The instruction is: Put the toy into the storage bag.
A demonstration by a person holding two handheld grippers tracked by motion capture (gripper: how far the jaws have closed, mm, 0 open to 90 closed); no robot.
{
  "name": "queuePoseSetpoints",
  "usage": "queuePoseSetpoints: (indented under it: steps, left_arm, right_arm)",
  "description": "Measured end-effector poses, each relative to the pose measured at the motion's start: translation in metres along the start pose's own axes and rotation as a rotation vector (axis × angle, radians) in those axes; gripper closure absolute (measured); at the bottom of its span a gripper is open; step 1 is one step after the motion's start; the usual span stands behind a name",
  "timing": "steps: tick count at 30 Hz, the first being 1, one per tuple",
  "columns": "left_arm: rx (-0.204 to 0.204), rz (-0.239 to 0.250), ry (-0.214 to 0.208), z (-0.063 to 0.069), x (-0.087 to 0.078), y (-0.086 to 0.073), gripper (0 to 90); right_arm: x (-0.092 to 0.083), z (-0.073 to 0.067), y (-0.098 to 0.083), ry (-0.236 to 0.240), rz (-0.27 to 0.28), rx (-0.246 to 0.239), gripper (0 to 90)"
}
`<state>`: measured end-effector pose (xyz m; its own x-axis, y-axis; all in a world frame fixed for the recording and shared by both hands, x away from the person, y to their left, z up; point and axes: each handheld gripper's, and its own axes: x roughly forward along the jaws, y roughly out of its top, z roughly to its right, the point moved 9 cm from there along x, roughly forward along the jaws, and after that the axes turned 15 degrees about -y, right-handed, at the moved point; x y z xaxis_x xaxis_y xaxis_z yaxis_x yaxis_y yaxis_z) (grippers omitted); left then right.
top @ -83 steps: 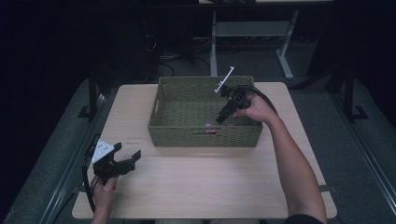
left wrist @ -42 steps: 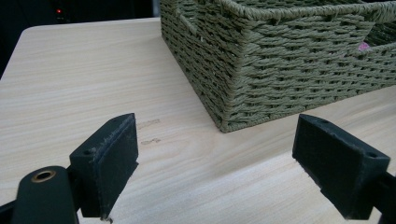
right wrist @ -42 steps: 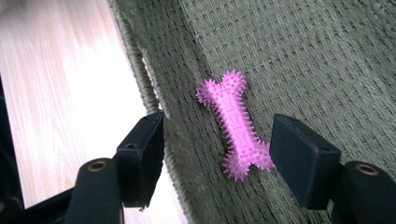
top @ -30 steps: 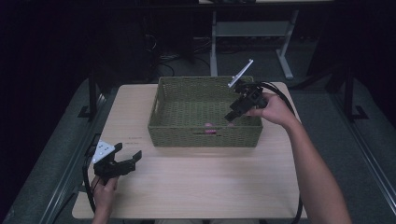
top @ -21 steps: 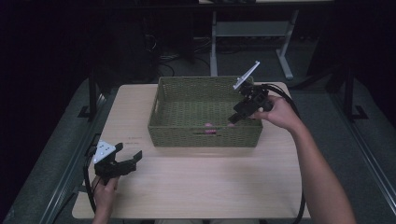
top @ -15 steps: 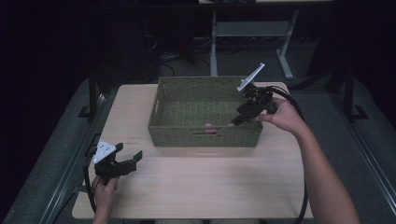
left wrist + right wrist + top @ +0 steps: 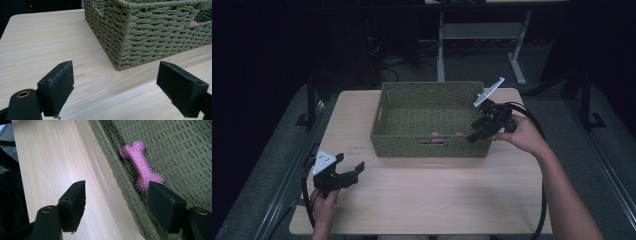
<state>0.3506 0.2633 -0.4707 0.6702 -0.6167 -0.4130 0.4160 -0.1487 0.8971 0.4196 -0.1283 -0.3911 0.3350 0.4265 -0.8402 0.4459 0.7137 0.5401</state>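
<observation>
A green woven basket [image 7: 412, 147] stands at the middle back of the table. A pink spiky bone toy [image 7: 444, 134] lies inside it against the front wall. My right gripper [image 7: 474, 137] hangs over the basket's front right corner, tilted down to the left. Its jaws have just been opening. In the right gripper view, the right gripper [image 7: 120, 205] straddles the basket's rim [image 7: 125, 187], and the bone toy [image 7: 141, 167] lies just beyond the right jaw, untouched. My left gripper [image 7: 350, 162] rests at the table's front left, open and holding nothing. Ahead of the left gripper [image 7: 115, 92] is the basket's near corner [image 7: 150, 37].
Bare light wooden tabletop [image 7: 437, 195] runs in front of the basket and to both sides. A cable [image 7: 532, 117] loops from the right gripper around the wrist. Beyond the table stands a metal frame [image 7: 442, 35] on a dark floor.
My right hand has drifted from the basket's right rim toward its front right corner and slightly lower, and the grey plate on it has tipped. The left gripper has stayed put.
</observation>
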Motion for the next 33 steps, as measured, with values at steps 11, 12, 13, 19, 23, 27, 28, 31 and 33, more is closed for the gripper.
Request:
queuePoseSetpoints:
  steps: [11, 12, 13, 19, 23, 27, 28, 31, 33]
  left_arm:
    - [0.001, -0.003, 0.001, 0.000, 0.000, 0.000, 13.8]
    - [0.001, -0.002, 0.001, 0.000, 0.000, 0.000, 13.9]
    - [0.001, -0.001, 0.001, 0.000, 0.000, 0.000, 13.9]
    - [0.001, -0.001, 0.000, 0.000, 0.000, 0.000, 13.9]
    - [0.002, -0.002, 0.001, 0.000, 0.000, 0.000, 13.9]
    - [0.002, -0.002, 0.001, 0.000, 0.000, 0.000, 13.8]
    - [0.002, -0.003, 0.000, 0.000, 0.000, 0.000, 13.9]
    - [0.003, -0.002, 0.001, 0.001, 0.000, 0.000, 13.9]
    - [0.002, -0.003, 0.001, 0.001, 0.000, 0.000, 13.9]
  right_arm:
    - [-0.004, -0.012, -0.012, 0.002, 0.024, -0.004, 29.5]
    - [-0.004, -0.014, -0.014, 0.002, 0.019, -0.005, 29.4]
    - [-0.005, -0.015, -0.015, 0.000, 0.022, -0.006, 29.4]
    - [-0.006, -0.021, -0.024, 0.000, 0.035, -0.008, 29.0]
    - [-0.005, -0.027, -0.033, -0.006, 0.038, -0.007, 28.9]
    - [-0.002, -0.033, -0.043, -0.011, 0.041, -0.007, 28.3]
    - [-0.001, -0.035, -0.045, -0.008, 0.037, -0.001, 28.3]
    - [0.003, -0.038, -0.052, -0.005, 0.034, 0.003, 28.3]
    - [0.004, -0.039, -0.056, -0.003, 0.031, 0.008, 28.2]
